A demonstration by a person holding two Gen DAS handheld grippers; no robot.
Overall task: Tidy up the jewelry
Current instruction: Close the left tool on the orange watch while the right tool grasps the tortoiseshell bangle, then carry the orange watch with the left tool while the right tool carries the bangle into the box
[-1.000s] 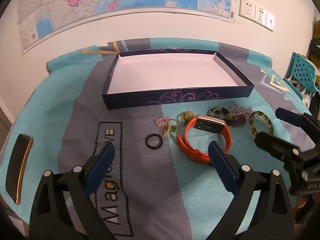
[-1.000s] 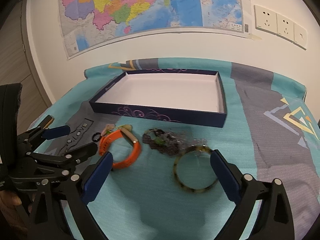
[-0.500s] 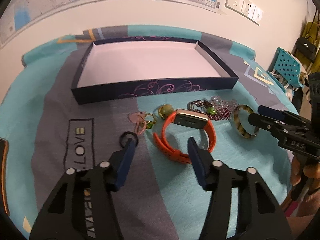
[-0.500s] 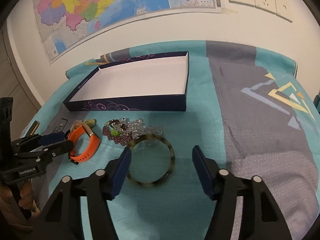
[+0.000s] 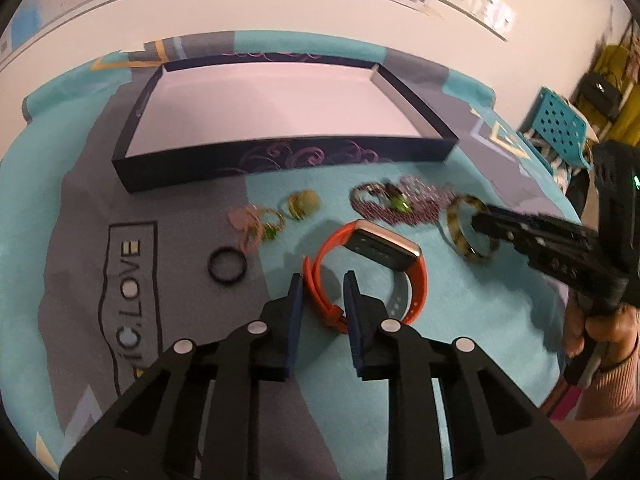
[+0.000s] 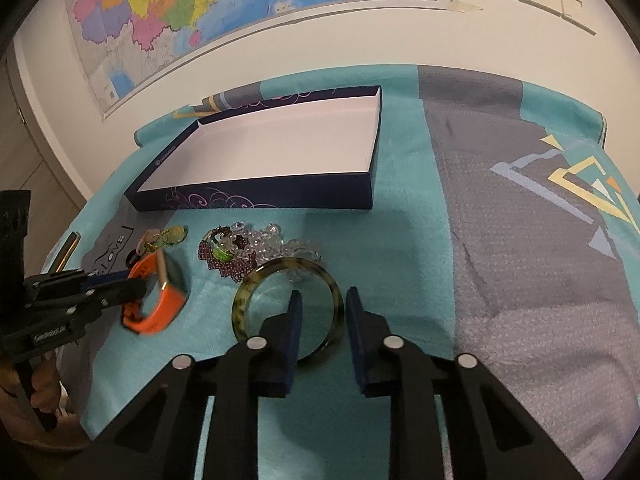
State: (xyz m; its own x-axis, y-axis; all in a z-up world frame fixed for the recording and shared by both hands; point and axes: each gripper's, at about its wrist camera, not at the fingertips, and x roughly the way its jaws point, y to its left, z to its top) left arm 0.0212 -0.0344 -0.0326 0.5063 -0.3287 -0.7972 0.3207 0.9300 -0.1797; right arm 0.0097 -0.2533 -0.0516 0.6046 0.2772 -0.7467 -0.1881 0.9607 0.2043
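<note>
The orange watch [image 5: 366,268] lies on the teal and grey cloth [image 5: 400,360] toward the near edge of the table, its band curled in a loop with the dark, gold-rimmed face tipped up on the far side. The left gripper [image 5: 323,300] has its blue fingers [image 5: 296,304] drawn in on either side of the near part of the band; they have just been closing, and whether the pads already press on the strap cannot be told from these views. Just to the right, the mottled green-brown bangle [image 6: 288,304] lies flat, and the right gripper [image 6: 322,312] straddles its right-hand rim, one finger inside the ring and one outside, also just closing, with a gap to the rim on each side. So the step in hand looks like a double pickup. The next move would likely call for firm grips, then a lift and carry to the empty dark blue box [image 6: 256,196] that sits farther back toward the wall. Between the pieces and the box lie a heap of purple and clear beads [image 6: 248,248], a few small rings [image 5: 280,216] and a black ring [image 5: 227,267], which the lift should clear.
</note>
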